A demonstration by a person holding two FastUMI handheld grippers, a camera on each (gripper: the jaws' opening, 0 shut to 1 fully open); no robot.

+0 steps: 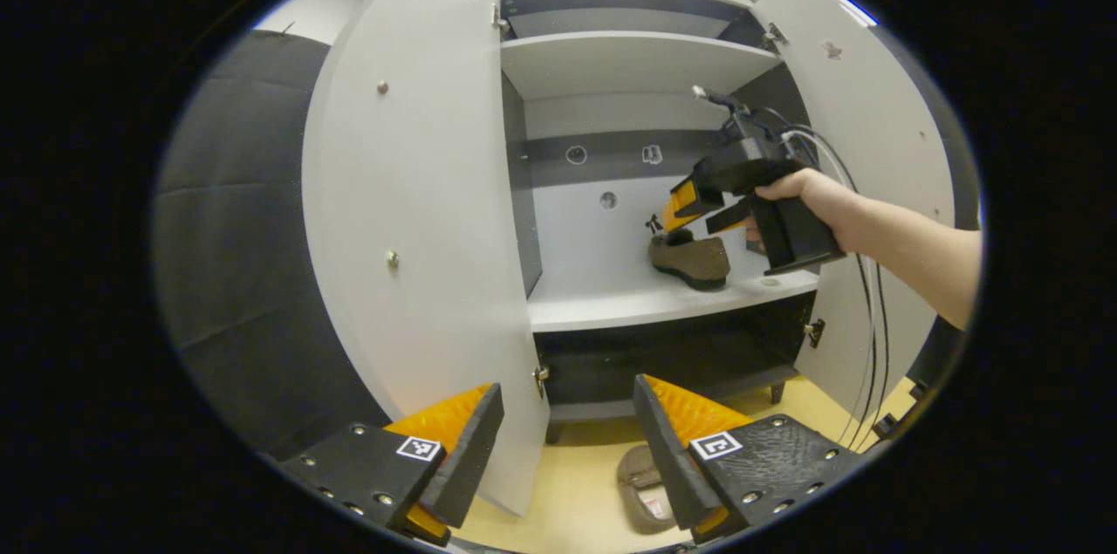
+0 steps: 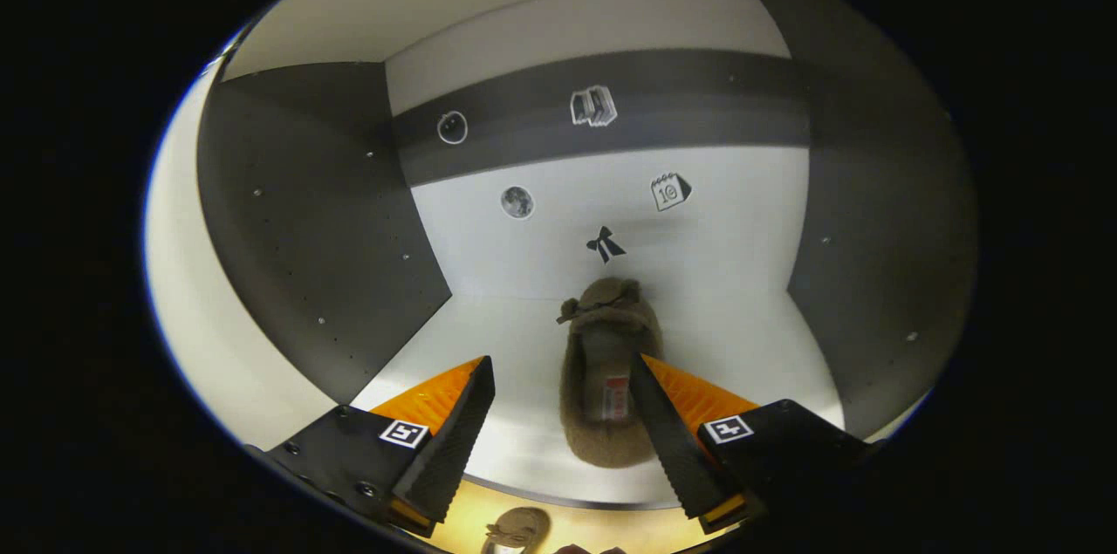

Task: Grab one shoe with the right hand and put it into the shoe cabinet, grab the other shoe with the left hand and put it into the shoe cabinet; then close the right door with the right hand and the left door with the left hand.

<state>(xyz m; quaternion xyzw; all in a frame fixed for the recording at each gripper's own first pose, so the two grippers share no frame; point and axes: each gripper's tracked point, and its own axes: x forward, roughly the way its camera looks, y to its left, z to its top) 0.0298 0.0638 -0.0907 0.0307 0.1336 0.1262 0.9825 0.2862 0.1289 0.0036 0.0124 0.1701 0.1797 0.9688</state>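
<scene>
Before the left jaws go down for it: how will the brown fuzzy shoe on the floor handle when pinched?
The brown fuzzy slipper-style shoe on the yellow floor looks soft and low-sided, so its wall will probably fold under a pinch. It seems light, judging by its thin build. The suede-like nap should grip well, so slipping is unlikely. Lying flat on its sole, it should not roll.

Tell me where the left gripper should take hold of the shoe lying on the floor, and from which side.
Probably from above, across the narrow width. The shoe on the floor lies sole-down with its opening facing up, just below the open left gripper. One finger could go inside the opening and one outside, pinching a side wall.
</scene>
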